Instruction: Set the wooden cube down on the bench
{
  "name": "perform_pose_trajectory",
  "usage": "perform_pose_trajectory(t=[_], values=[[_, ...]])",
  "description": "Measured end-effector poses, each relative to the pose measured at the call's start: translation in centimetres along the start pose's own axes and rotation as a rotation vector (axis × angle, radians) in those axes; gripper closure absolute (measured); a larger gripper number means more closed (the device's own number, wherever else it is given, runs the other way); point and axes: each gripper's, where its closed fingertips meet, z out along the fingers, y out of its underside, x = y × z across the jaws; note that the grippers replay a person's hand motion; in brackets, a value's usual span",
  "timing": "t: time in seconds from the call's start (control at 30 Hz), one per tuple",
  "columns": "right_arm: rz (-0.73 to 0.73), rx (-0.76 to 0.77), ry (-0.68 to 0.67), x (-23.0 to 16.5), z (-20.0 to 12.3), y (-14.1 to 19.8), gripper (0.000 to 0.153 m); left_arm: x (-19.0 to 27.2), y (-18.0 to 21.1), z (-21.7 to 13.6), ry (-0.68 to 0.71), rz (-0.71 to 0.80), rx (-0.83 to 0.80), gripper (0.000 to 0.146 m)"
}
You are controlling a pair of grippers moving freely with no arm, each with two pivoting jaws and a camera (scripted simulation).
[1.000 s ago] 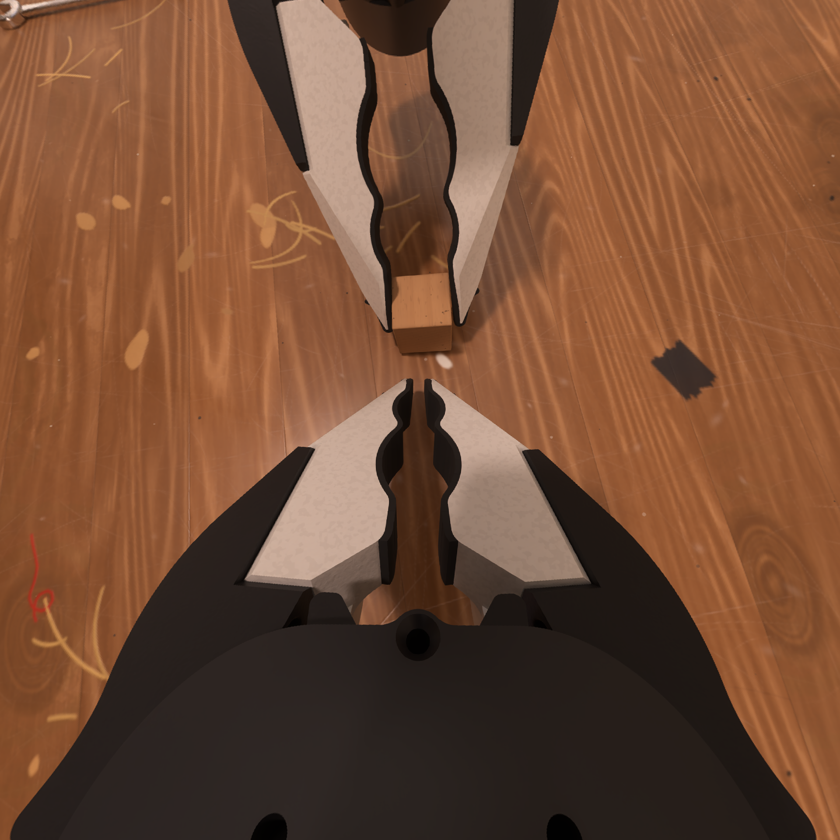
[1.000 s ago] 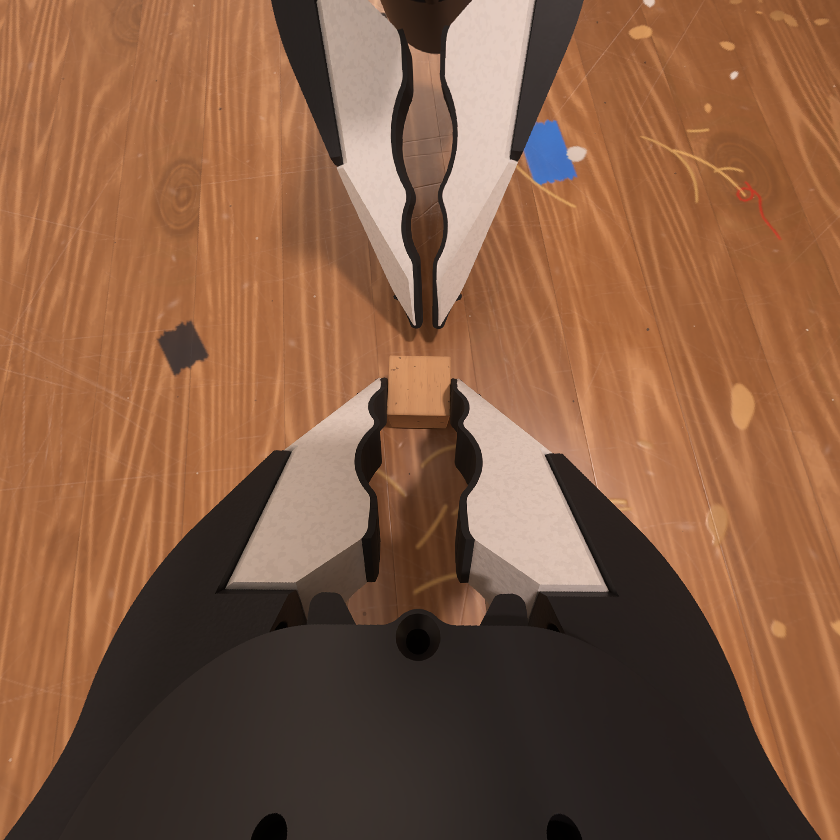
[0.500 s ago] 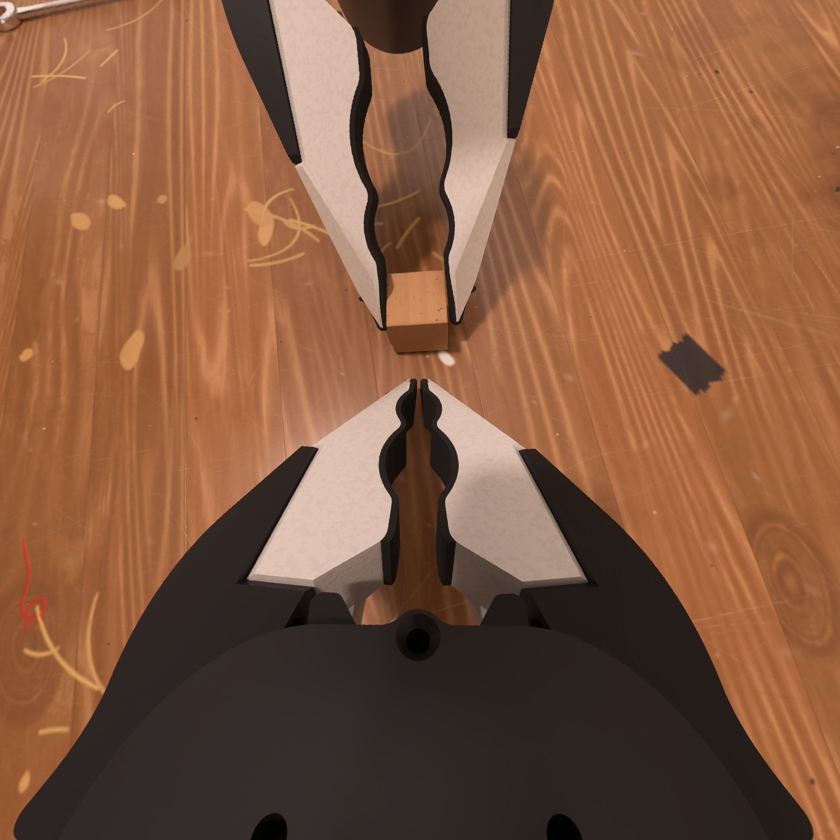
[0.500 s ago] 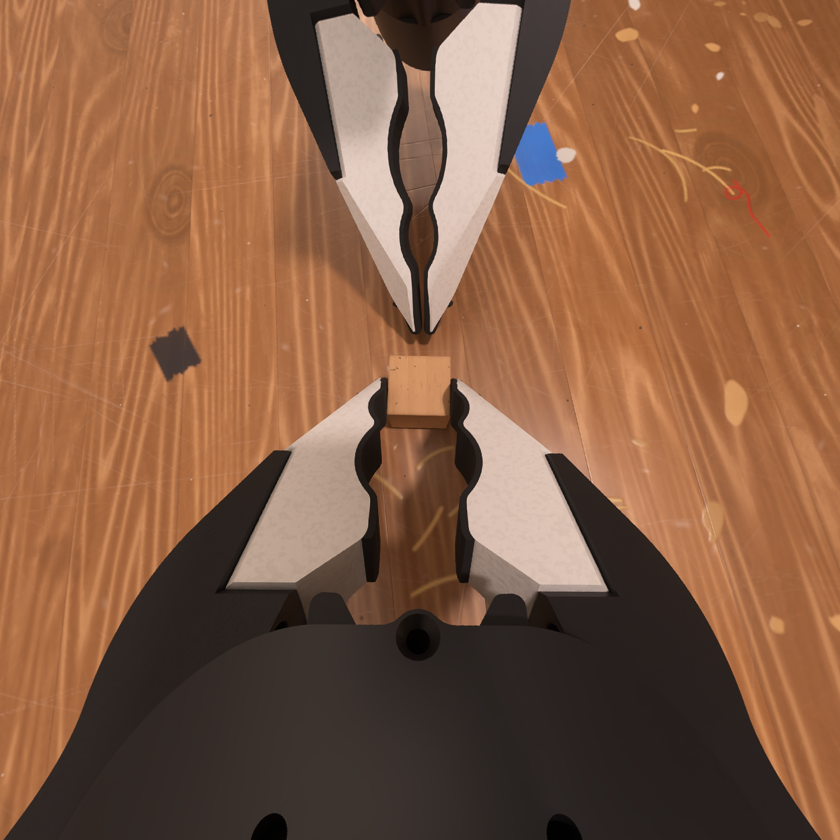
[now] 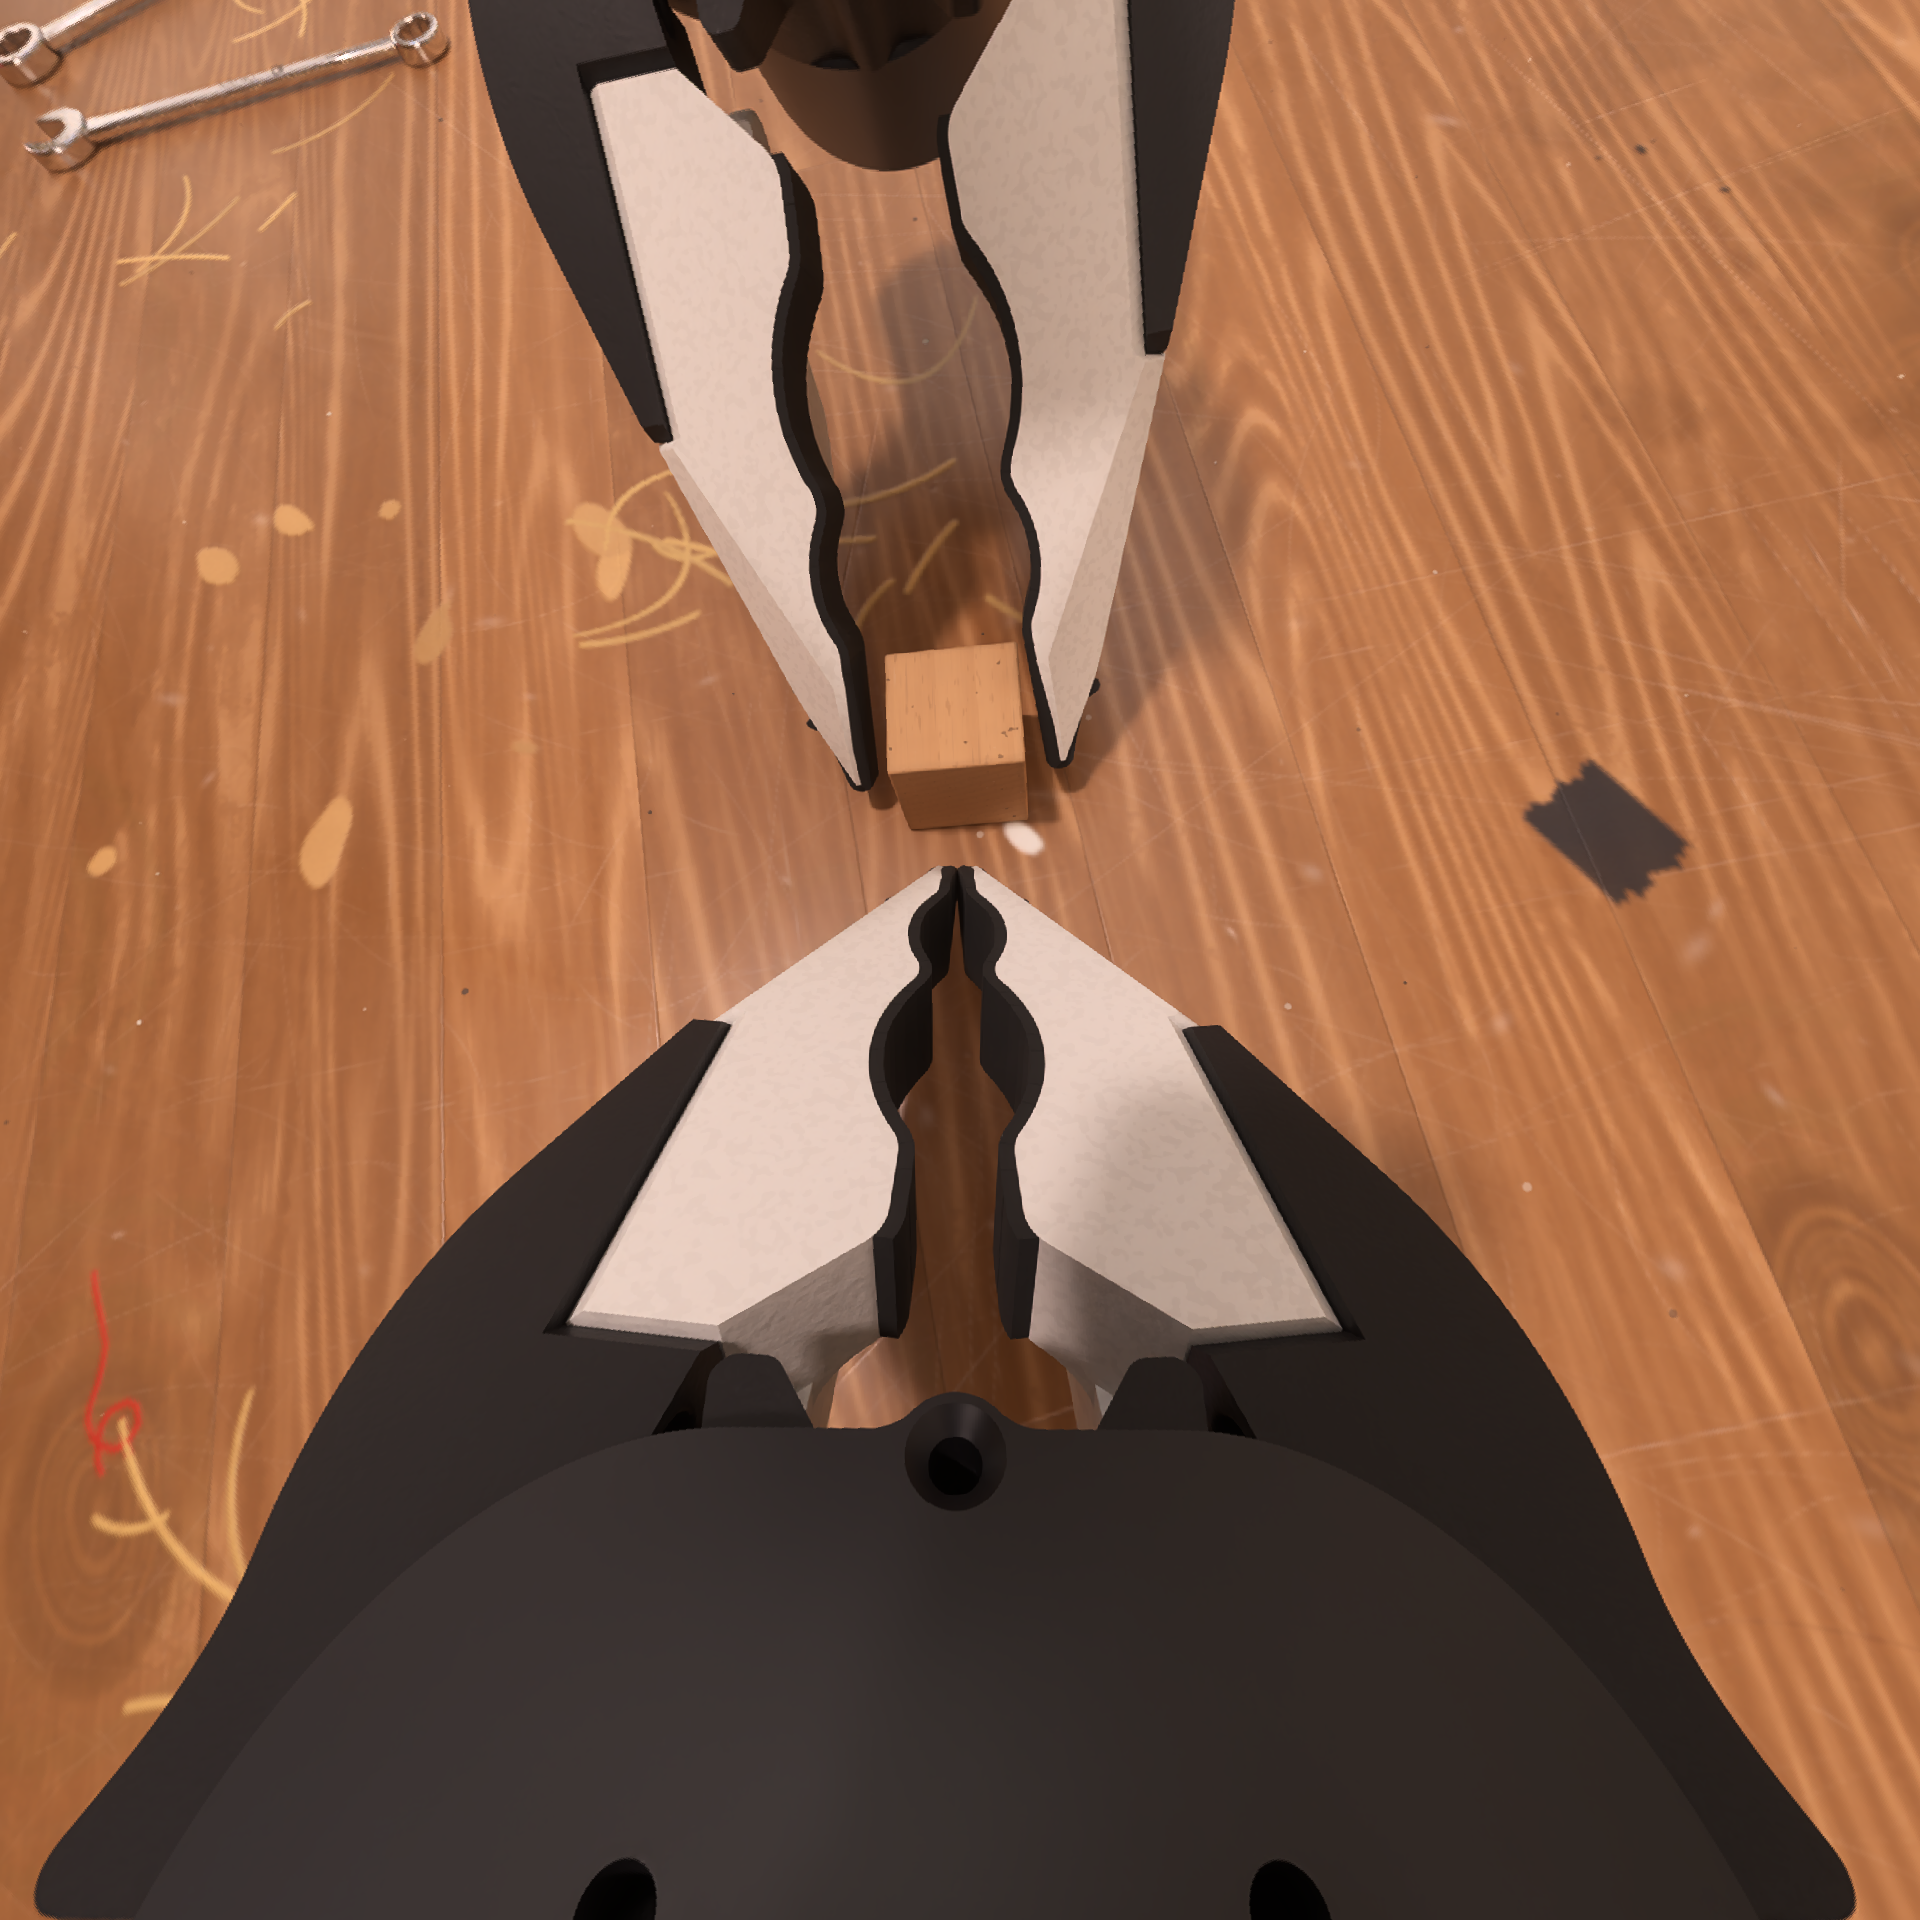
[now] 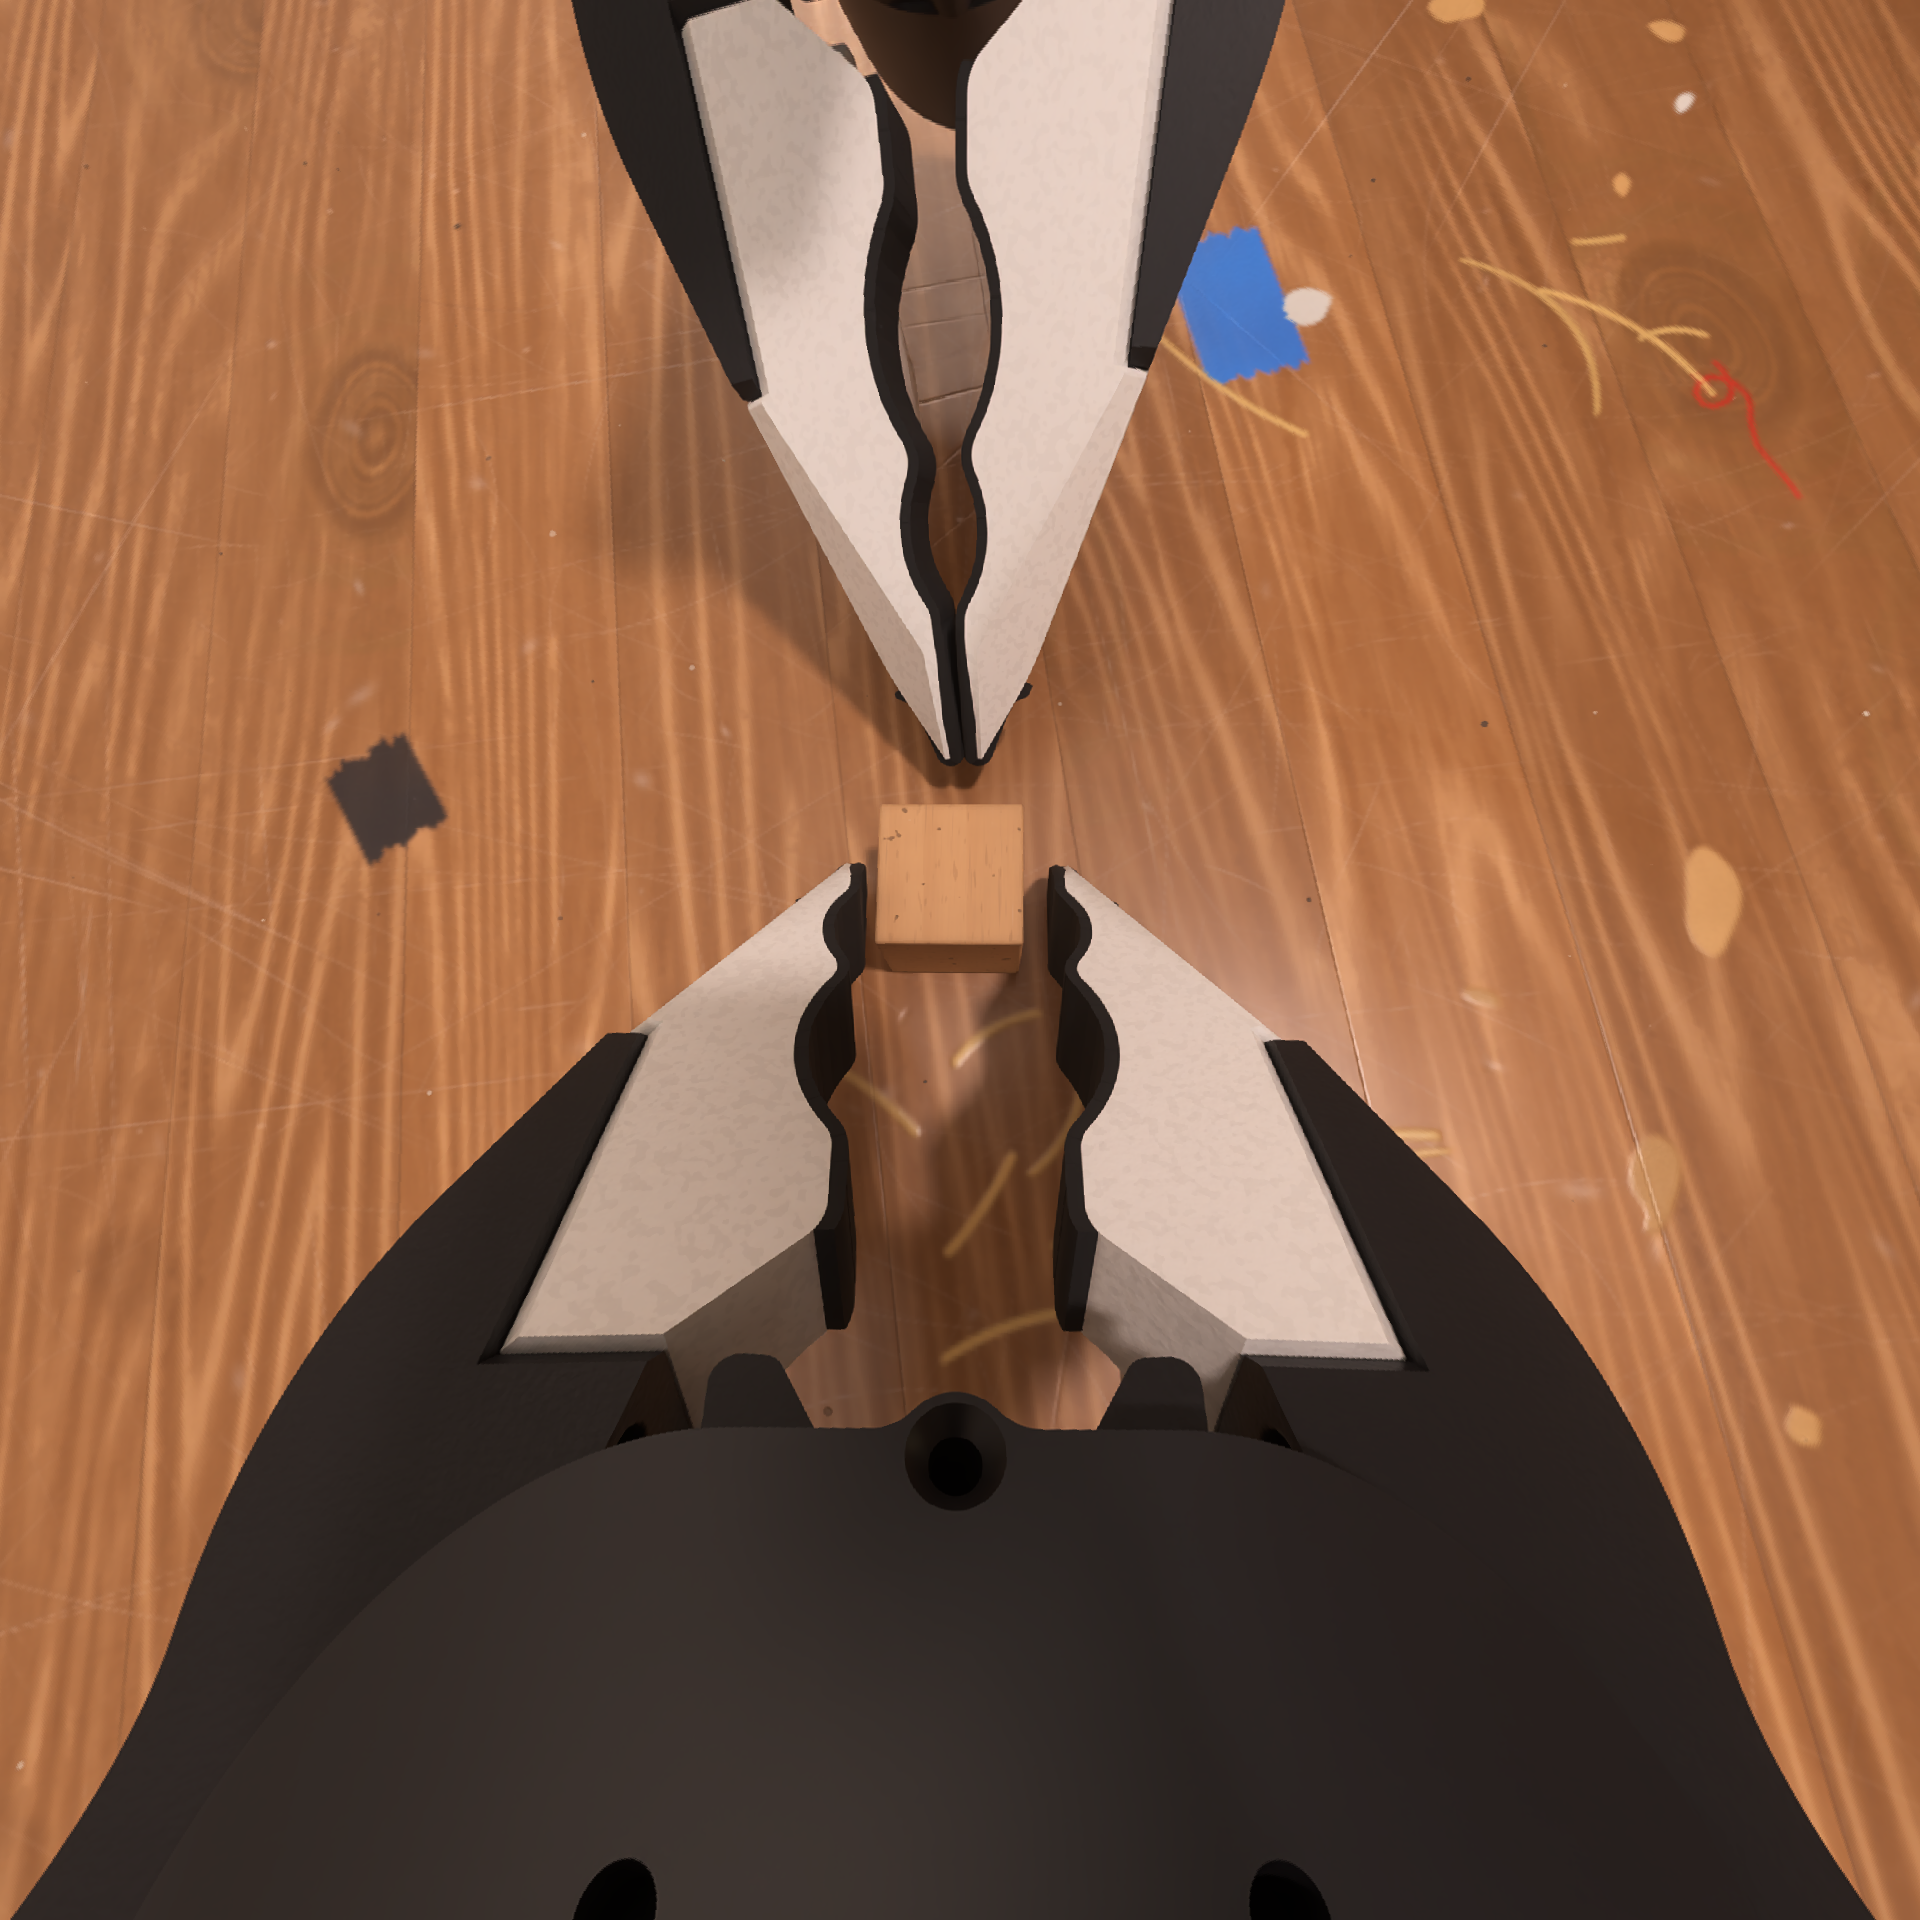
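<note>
Between the two facing grippers, the wooden cube [image 6: 950, 883] sat flat on the bench [image 6: 312, 1039], its underside on the planks. The right gripper [image 6: 954, 883] had its jaws spread, one fingertip on either side of the cube with a thin gap showing on each side, so nothing was pinching it. Just beyond the cube, the left gripper [image 5: 956, 875] pointed at it with its jaws pressed together and holding nothing, its tips near the cube but apart from it. A black scrap of tape [image 5: 1605, 828] lay off to one side on the bench, a blue scrap [image 6: 1242, 304] lay beside the left gripper, and two wrenches [image 5: 223, 83] rested well away at the far edge.
</note>
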Motion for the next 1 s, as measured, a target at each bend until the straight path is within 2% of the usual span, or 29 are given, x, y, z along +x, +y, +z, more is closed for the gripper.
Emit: perform_pose_trajectory(t=[0.47,0.9,1.0], values=[[-0.015,0.008,-0.023,-0.2,-0.1,0.0,0.121,0.0,0.2,0.2,0.012,-0.012,-0.019,0.146],[0.063,0.021,0.007,0.4,0.2,-0.4,0.121,-0.9,0.9,0.2,-0.036,-0.020,-0.087,0.146],[0.091,0.023,0.004,0.6,0.2,-0.3,0.117,-1.1,0.8,-0.3,-0.039,-0.025,-0.085,0.143]])
